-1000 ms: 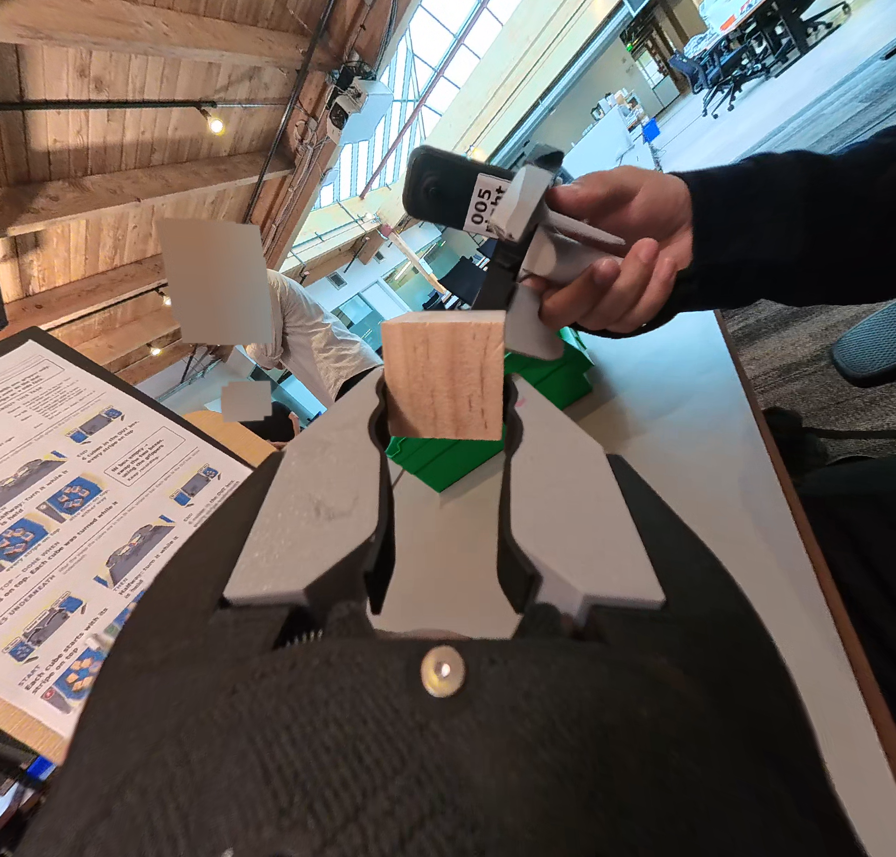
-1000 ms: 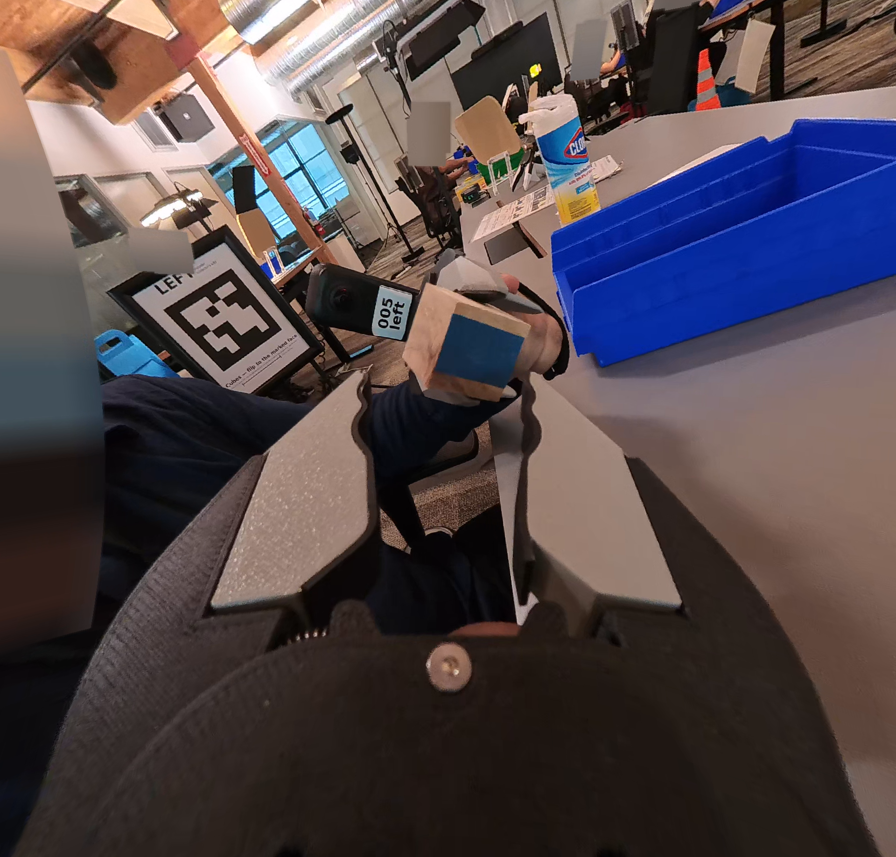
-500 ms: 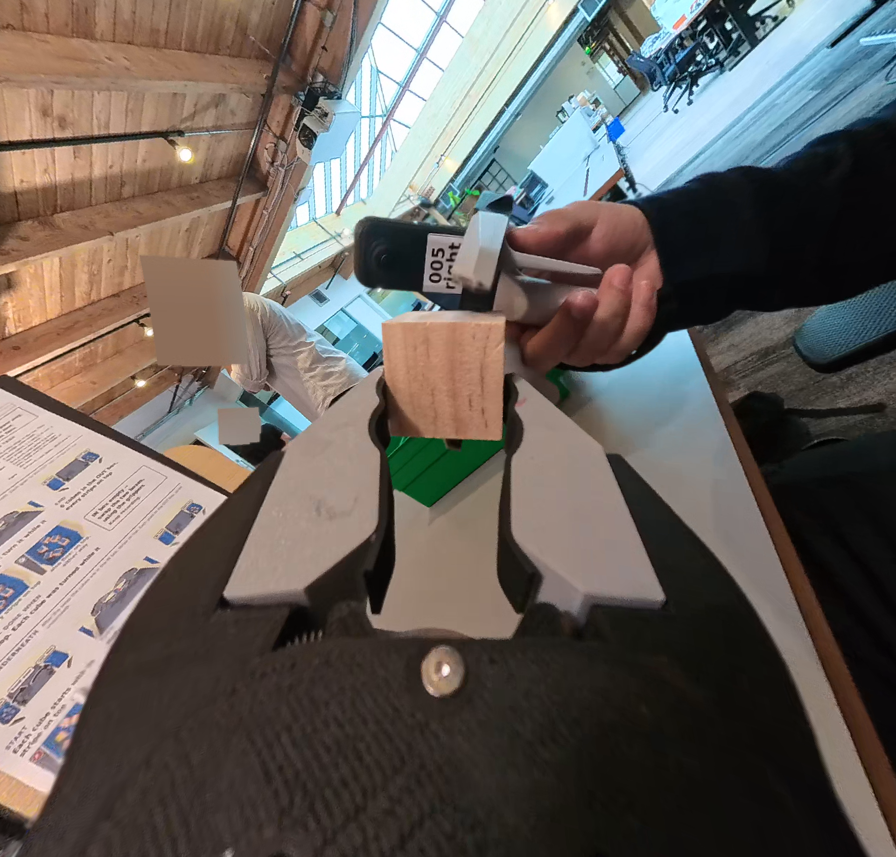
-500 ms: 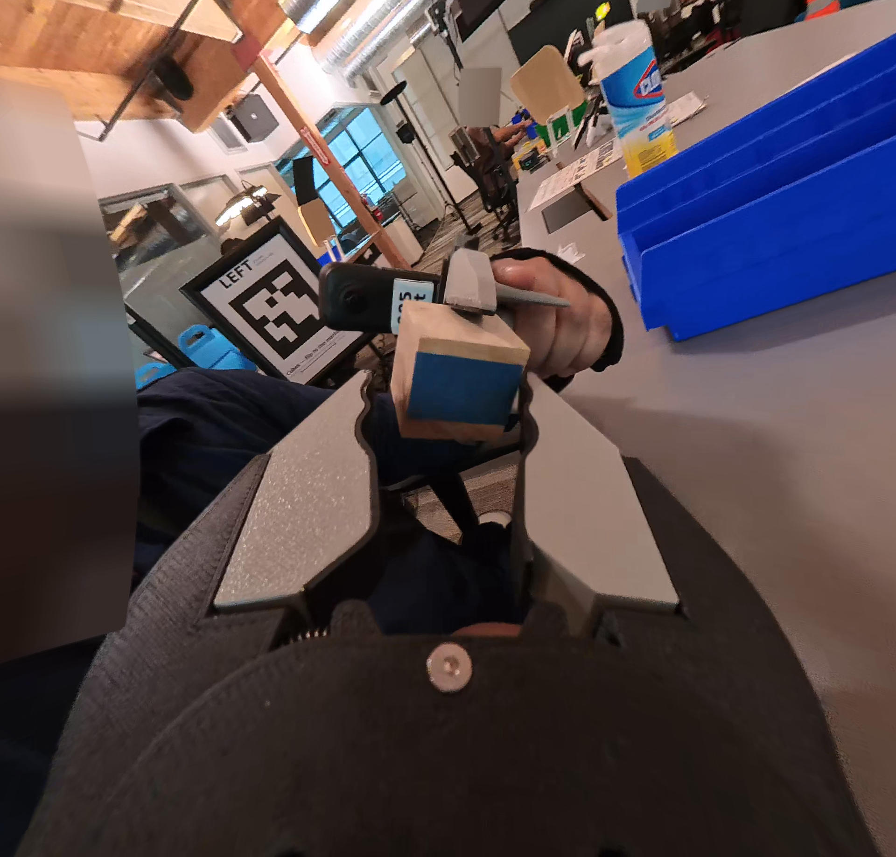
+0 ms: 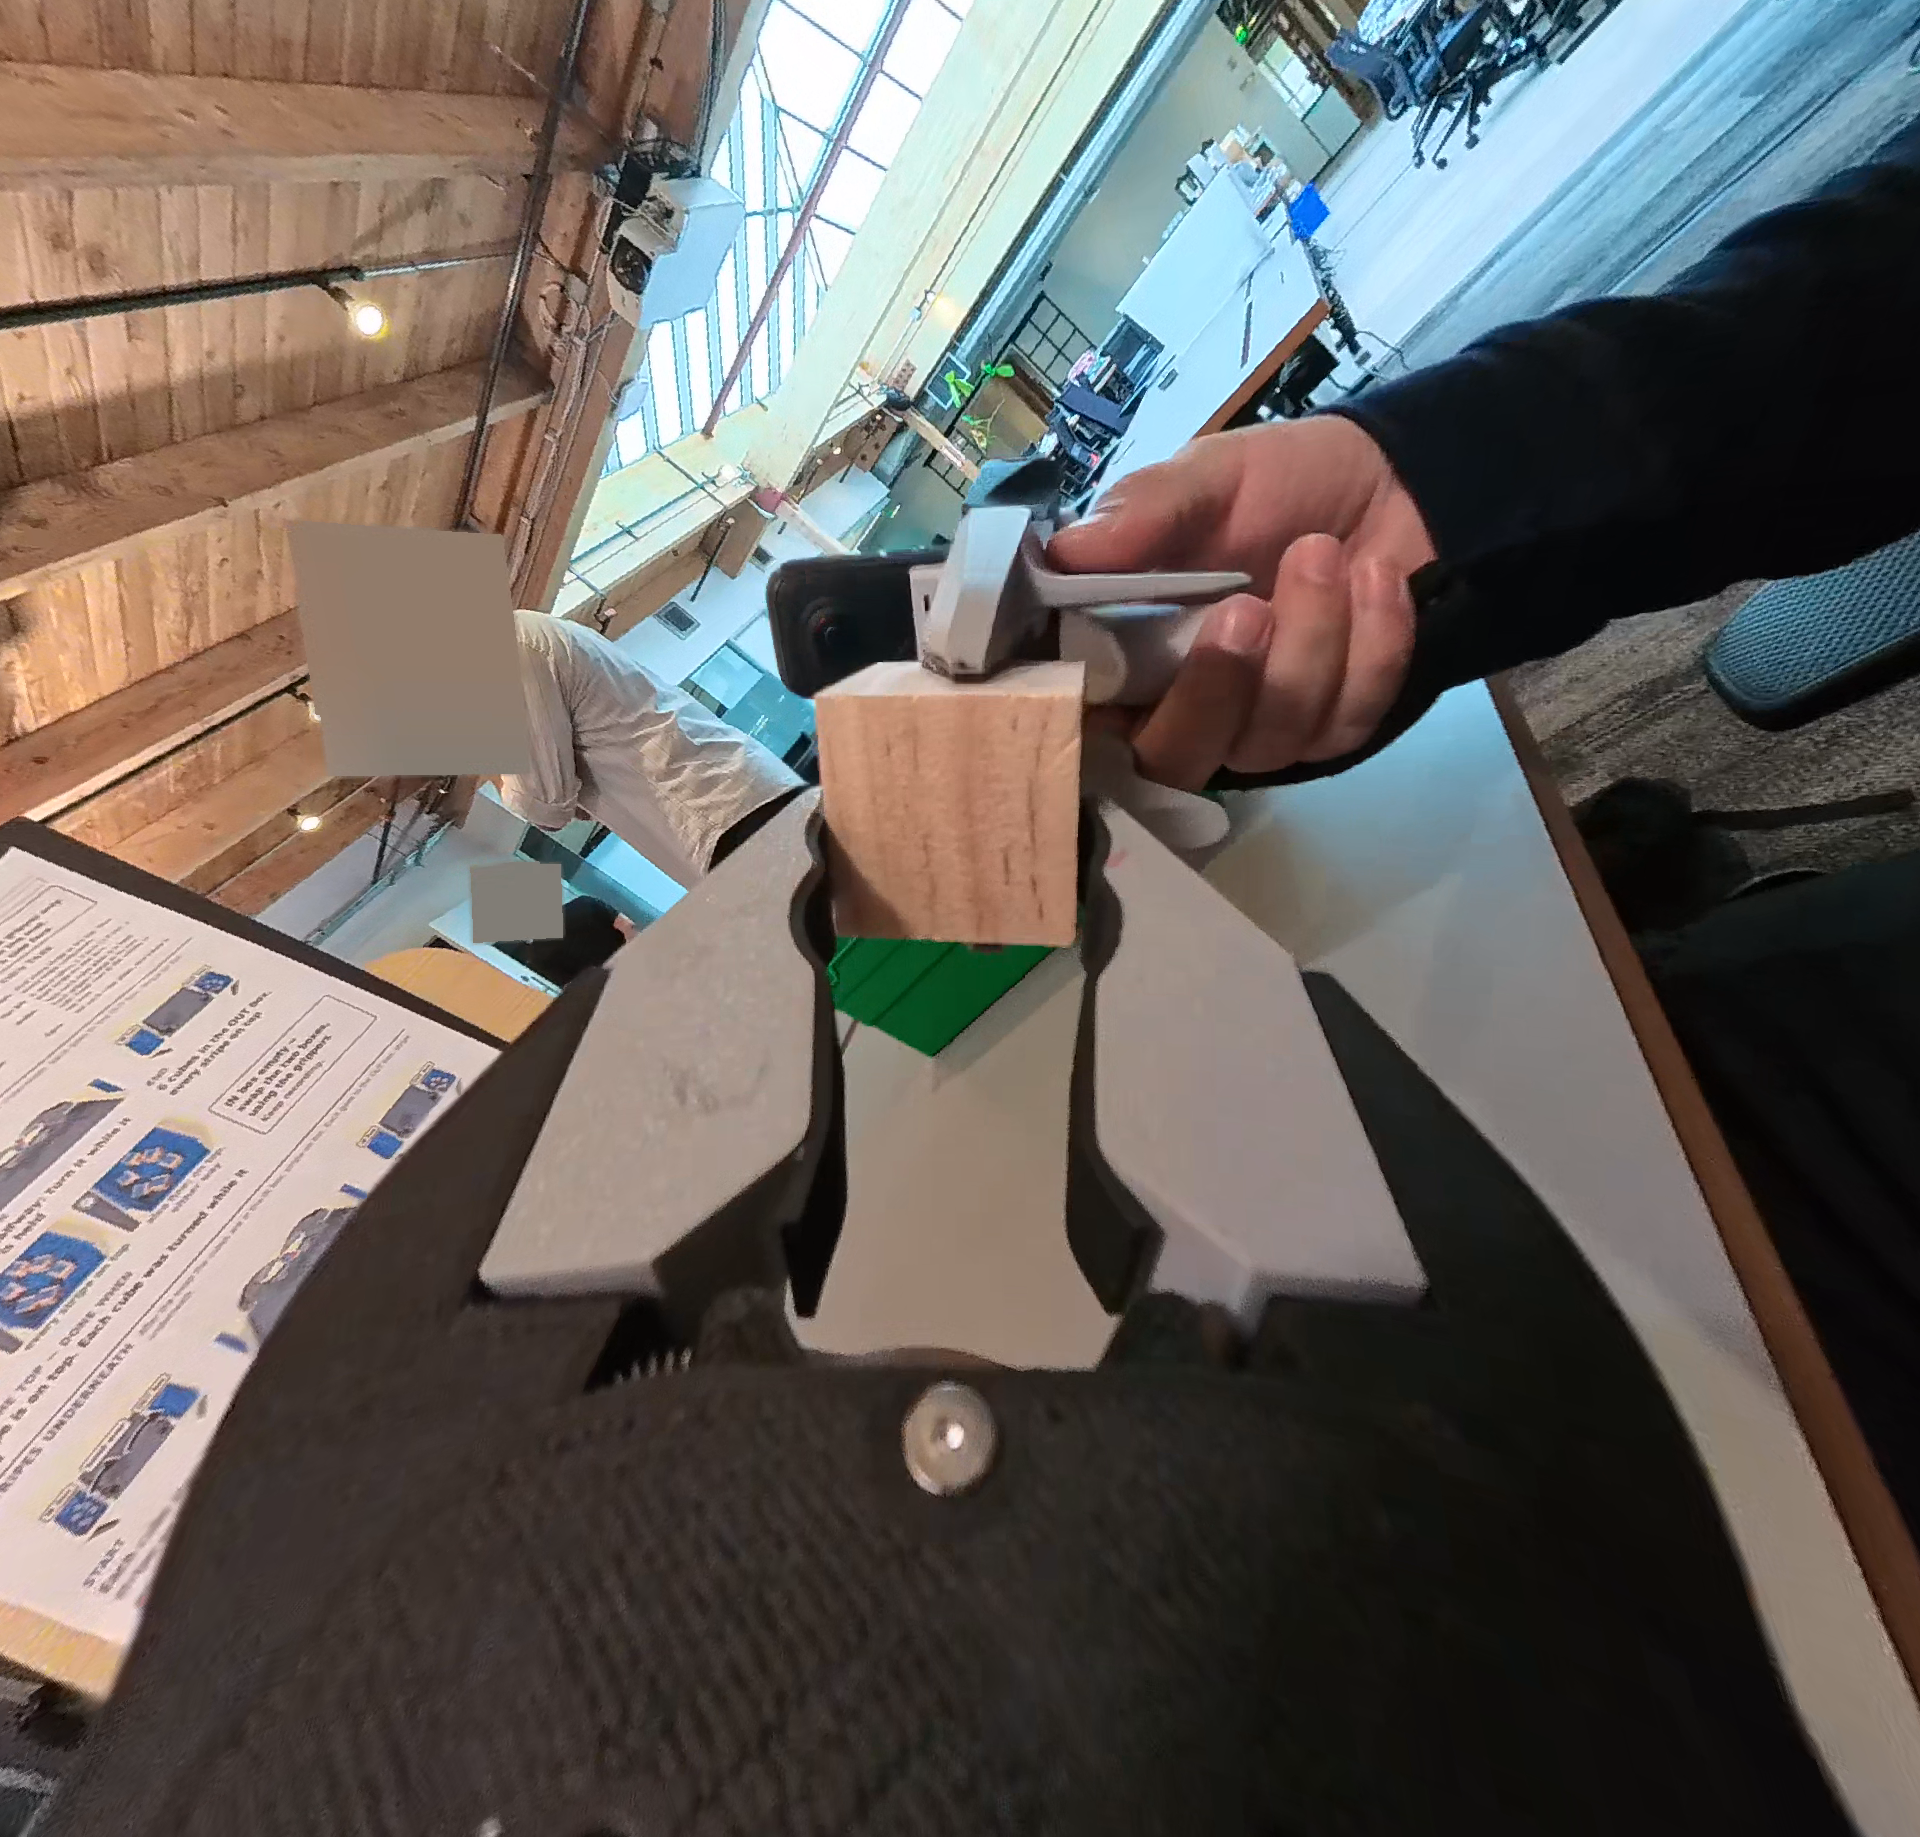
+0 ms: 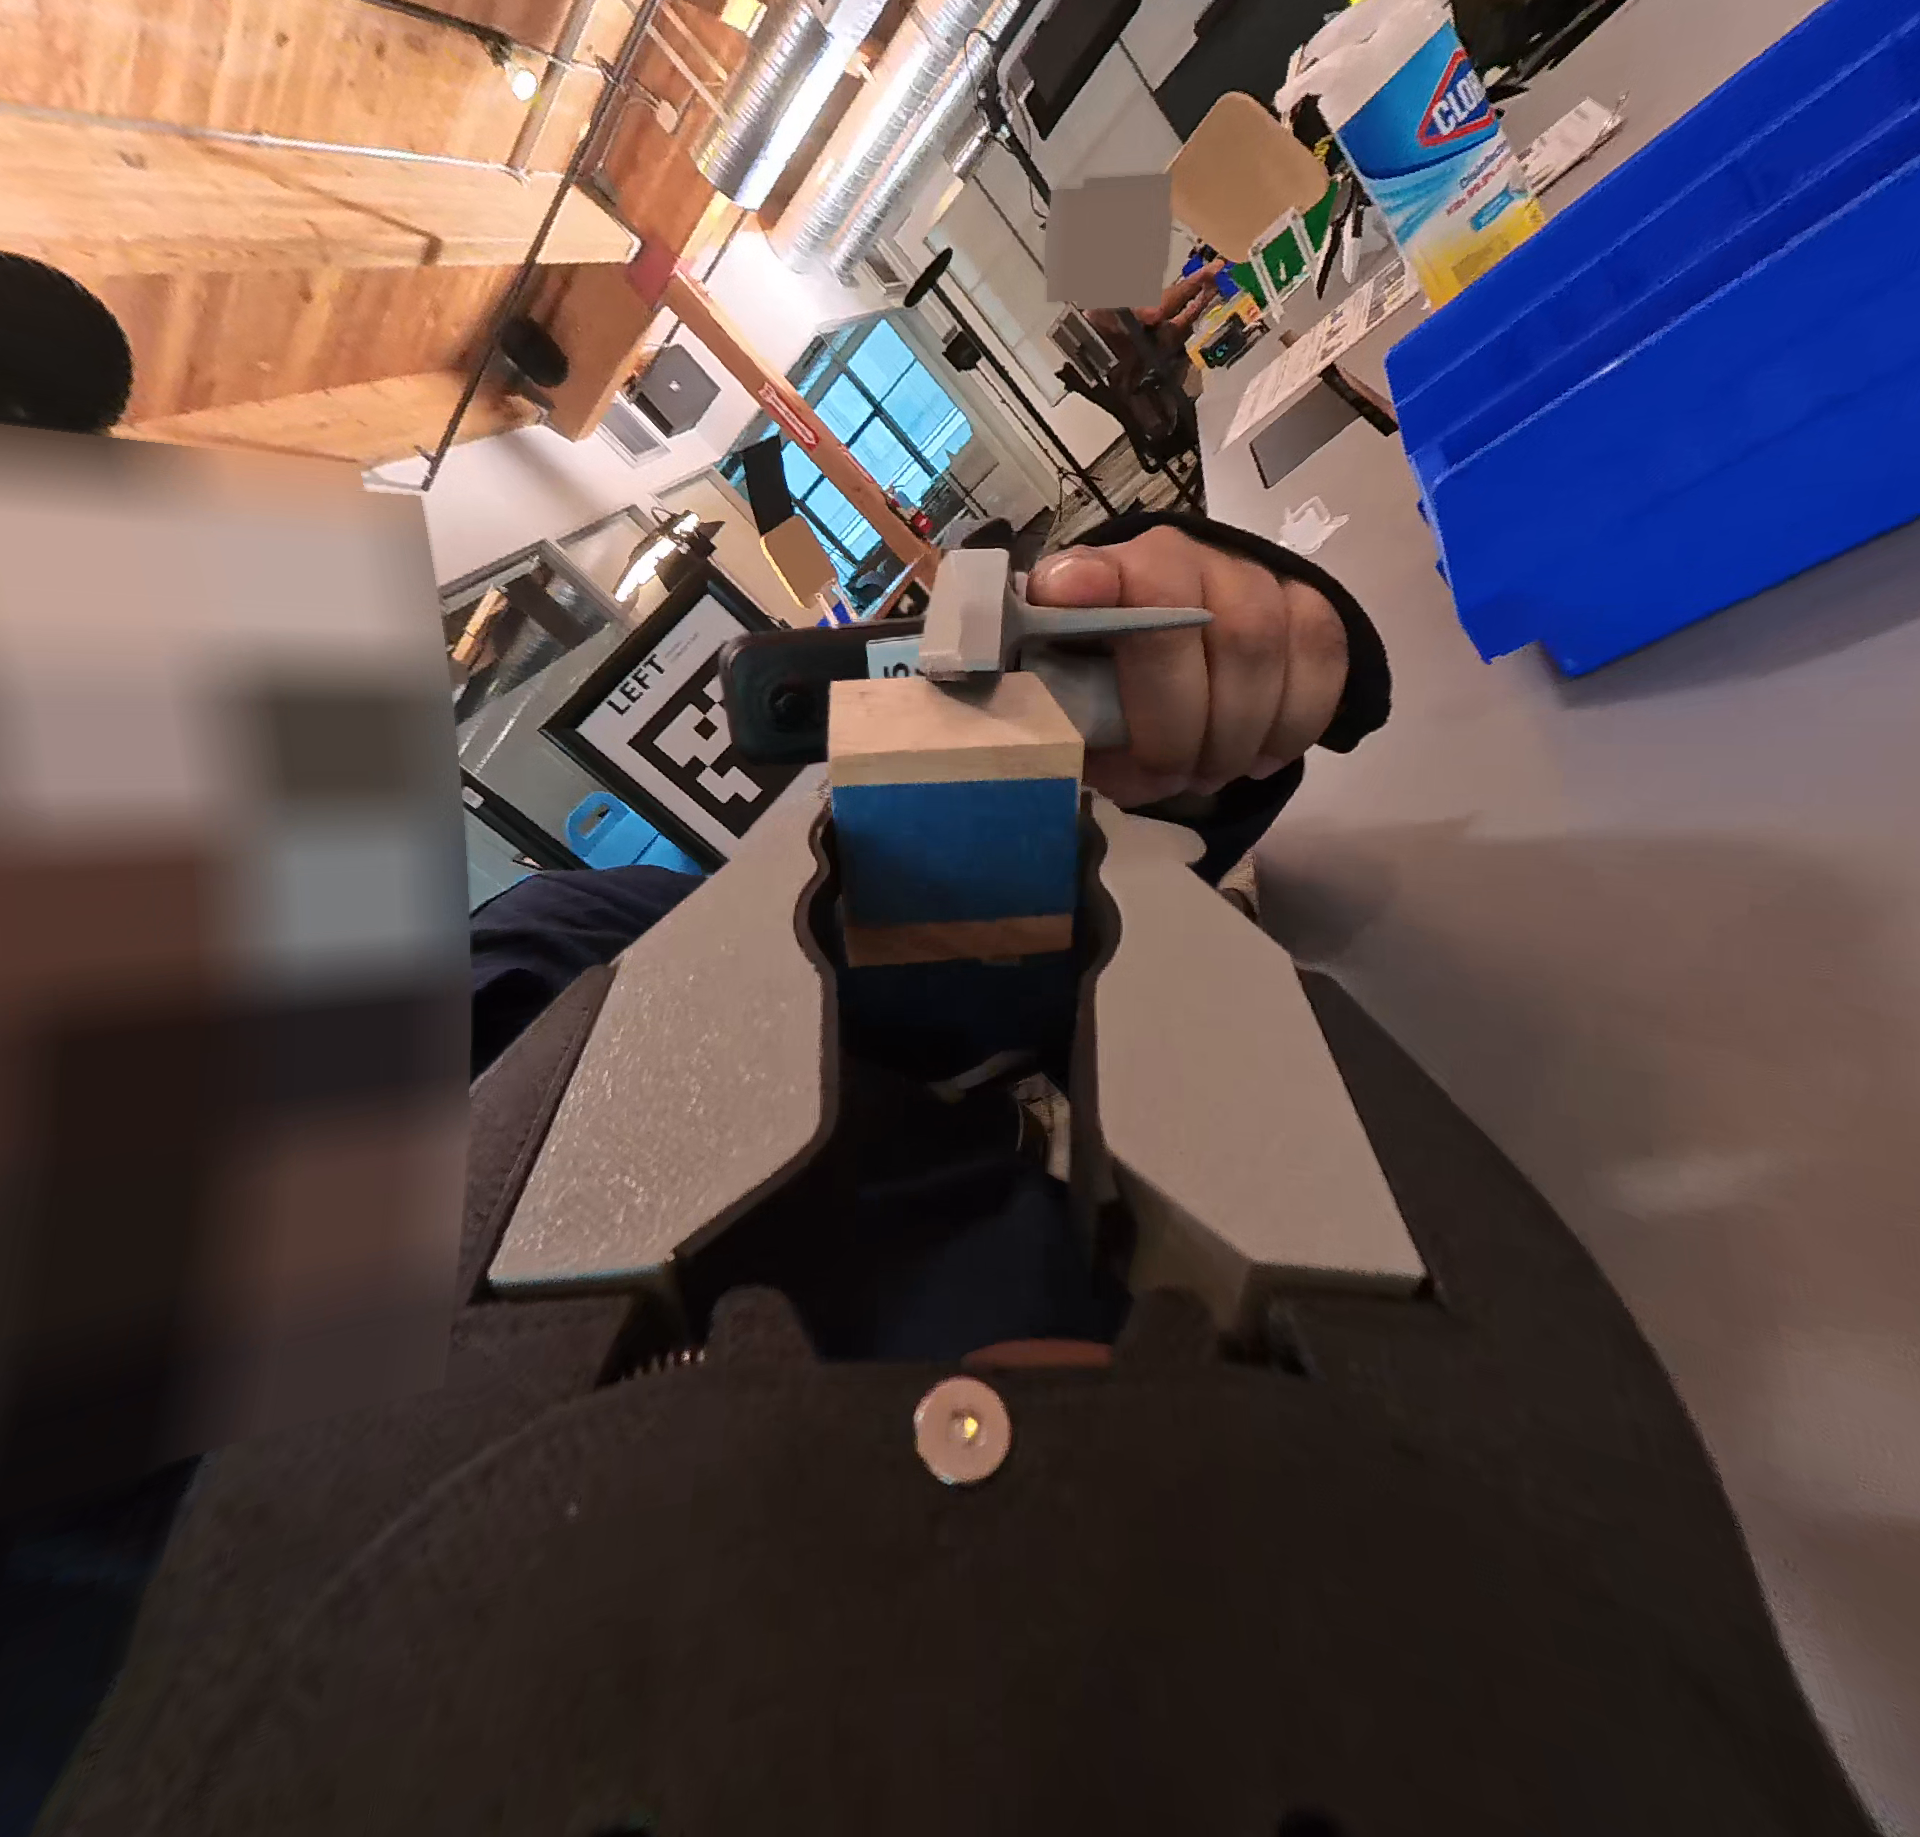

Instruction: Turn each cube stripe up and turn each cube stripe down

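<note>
I hold one wooden cube [image 5: 951,811] in the air above the grey surface [image 5: 1382,966], clamped from both sides. The left gripper [image 5: 951,852] grasps the cube between its two grey fingers [image 5: 717,1039]; in the left wrist view the face toward the camera is plain wood. The right gripper [image 6: 956,852] is also clenched on the same cube [image 6: 956,831]; in the right wrist view the face toward the camera carries the blue stripe [image 6: 954,850], running horizontally. In each view the opposite gripper meets the cube at 12 o'clock, held by a hand [image 5: 1268,603]. A green bin [image 5: 925,987] sits beyond the cube; a blue bin [image 6: 1683,364] lies at 2 o'clock.
</note>
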The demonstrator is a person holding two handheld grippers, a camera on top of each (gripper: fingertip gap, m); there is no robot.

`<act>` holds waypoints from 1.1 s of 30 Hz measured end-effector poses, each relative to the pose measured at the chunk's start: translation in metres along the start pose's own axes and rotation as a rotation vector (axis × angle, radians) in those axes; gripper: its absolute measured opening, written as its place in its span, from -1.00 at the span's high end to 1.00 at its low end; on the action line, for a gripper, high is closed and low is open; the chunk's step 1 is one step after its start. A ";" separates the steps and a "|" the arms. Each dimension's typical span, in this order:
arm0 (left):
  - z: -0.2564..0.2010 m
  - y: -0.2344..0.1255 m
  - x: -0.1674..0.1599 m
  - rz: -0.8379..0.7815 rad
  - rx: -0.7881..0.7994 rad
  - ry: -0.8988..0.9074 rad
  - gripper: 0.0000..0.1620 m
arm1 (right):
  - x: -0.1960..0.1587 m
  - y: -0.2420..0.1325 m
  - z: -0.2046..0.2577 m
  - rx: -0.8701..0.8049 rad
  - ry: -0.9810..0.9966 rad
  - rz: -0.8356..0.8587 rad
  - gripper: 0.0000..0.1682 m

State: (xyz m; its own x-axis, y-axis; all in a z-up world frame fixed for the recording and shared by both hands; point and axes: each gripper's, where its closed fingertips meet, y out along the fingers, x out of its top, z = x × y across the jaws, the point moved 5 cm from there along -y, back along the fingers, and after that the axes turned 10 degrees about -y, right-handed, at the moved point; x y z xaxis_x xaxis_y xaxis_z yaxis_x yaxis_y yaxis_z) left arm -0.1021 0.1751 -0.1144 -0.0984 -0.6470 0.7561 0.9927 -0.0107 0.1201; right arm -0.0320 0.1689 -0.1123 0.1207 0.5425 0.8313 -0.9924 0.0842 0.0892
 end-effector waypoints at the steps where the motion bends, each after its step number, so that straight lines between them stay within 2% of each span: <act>1: 0.000 0.000 -0.001 0.001 0.000 0.001 0.45 | 0.000 0.000 0.000 -0.014 -0.014 0.009 0.50; 6: 0.001 0.002 -0.004 0.032 0.012 -0.026 0.46 | 0.001 -0.001 -0.001 -0.105 -0.083 0.034 0.50; 14: 0.003 0.002 -0.007 0.029 0.049 -0.059 0.45 | 0.003 -0.003 -0.001 -0.140 -0.108 0.023 0.50; 17: 0.013 -0.001 -0.007 0.009 0.127 -0.077 0.27 | 0.009 -0.009 0.000 -0.166 -0.130 0.002 0.50; 20: 0.020 -0.004 -0.012 0.026 0.149 -0.128 0.22 | 0.022 -0.028 0.004 -0.227 -0.170 -0.049 0.50; 23: 0.028 0.000 -0.036 0.141 0.188 -0.215 0.20 | 0.040 -0.061 0.005 -0.409 -0.273 -0.108 0.50; 25: 0.035 0.004 -0.068 0.322 0.242 -0.309 0.19 | 0.052 -0.091 0.002 -0.603 -0.351 -0.140 0.51; 28: 0.039 0.004 -0.118 0.586 0.315 -0.550 0.19 | 0.066 -0.141 0.005 -0.830 -0.421 -0.227 0.51; 30: 0.034 0.005 -0.136 0.675 0.321 -0.687 0.10 | 0.071 -0.177 0.006 -1.023 -0.470 -0.240 0.50; 33: 0.032 0.006 -0.154 0.745 0.363 -0.759 0.00 | 0.071 -0.227 0.002 -1.342 -0.529 -0.175 0.50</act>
State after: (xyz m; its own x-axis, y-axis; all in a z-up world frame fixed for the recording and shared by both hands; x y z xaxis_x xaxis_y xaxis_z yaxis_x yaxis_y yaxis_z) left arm -0.0835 0.2986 -0.2097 0.3715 0.2337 0.8986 0.7546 0.4879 -0.4388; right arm 0.2020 0.1865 -0.0725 -0.0807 0.1024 0.9915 -0.1635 0.9799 -0.1145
